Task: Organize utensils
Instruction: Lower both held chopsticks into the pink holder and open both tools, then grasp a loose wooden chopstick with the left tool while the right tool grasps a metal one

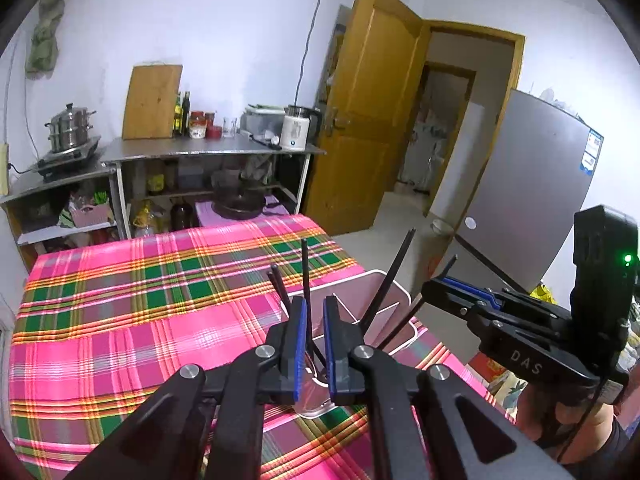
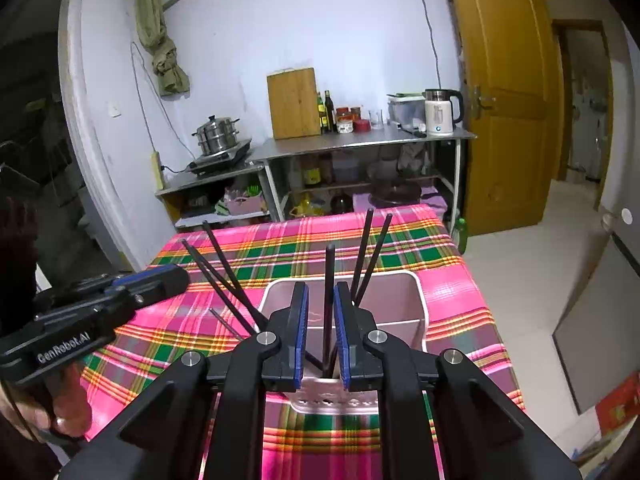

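A pale pink utensil holder (image 1: 386,280) (image 2: 400,300) stands near the right edge of a table with a pink plaid cloth (image 1: 120,320) (image 2: 460,320). Several black chopsticks (image 1: 305,272) (image 2: 362,248) stand in it, fanned out left and right. My right gripper (image 2: 321,292) (image 1: 430,286) is over the holder's near end and open. One upright chopstick (image 2: 329,300) stands between its blue pads without being pressed. My left gripper (image 1: 315,304) (image 2: 182,276) hovers left of the holder, shut, with nothing in it. A thin grey rod (image 2: 224,322) shows by the holder's left side.
Beyond the table is a steel counter (image 1: 208,150) (image 2: 360,140) with a cutting board, bottles and a kettle. A steamer pot (image 1: 72,128) (image 2: 218,134) sits on a cooker at its left. A wooden door (image 1: 368,112) and a grey fridge (image 1: 532,184) stand on the right.
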A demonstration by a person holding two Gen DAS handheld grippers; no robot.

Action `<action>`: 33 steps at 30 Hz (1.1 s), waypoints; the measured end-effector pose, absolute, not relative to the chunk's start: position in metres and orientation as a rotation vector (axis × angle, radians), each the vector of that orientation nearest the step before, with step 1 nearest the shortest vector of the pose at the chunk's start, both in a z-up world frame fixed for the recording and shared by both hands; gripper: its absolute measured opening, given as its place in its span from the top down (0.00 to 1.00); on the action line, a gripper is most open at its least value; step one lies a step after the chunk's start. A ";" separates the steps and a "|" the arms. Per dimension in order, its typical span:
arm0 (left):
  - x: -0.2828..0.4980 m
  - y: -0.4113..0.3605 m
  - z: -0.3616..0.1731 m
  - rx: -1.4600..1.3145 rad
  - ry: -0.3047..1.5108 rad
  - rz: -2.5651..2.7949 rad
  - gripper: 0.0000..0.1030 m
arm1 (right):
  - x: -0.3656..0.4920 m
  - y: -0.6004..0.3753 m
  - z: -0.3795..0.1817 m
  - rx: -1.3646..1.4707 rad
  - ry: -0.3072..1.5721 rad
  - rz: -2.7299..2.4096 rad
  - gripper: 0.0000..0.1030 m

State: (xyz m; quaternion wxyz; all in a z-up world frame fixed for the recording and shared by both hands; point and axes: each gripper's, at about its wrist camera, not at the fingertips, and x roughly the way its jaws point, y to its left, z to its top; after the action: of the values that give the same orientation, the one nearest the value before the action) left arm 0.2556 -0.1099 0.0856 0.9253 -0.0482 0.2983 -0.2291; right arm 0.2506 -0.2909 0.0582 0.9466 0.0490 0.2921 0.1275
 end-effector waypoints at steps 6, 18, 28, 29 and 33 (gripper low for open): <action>0.232 -0.095 0.088 -0.112 0.594 -0.454 0.92 | 0.229 -0.289 0.062 0.097 0.580 0.262 0.87; 0.189 -0.057 0.051 -0.140 0.644 -0.386 0.92 | 0.189 -0.279 0.046 0.108 0.599 0.296 0.86; 0.172 -0.023 0.009 -0.189 0.726 -0.309 0.92 | 0.174 -0.258 0.021 0.093 0.651 0.350 0.86; 0.171 -0.021 0.005 -0.193 0.738 -0.301 0.92 | 0.174 -0.256 0.019 0.090 0.658 0.355 0.86; 0.174 -0.014 -0.014 -0.210 0.780 -0.279 0.90 | 0.176 -0.245 0.008 0.078 0.686 0.377 0.86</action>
State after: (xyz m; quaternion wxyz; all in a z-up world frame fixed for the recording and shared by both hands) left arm 0.1738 -0.0136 -0.0142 0.9101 -0.1016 0.3782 -0.1355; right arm 0.1762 -0.2450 0.0082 0.9237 0.0380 0.3341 0.1836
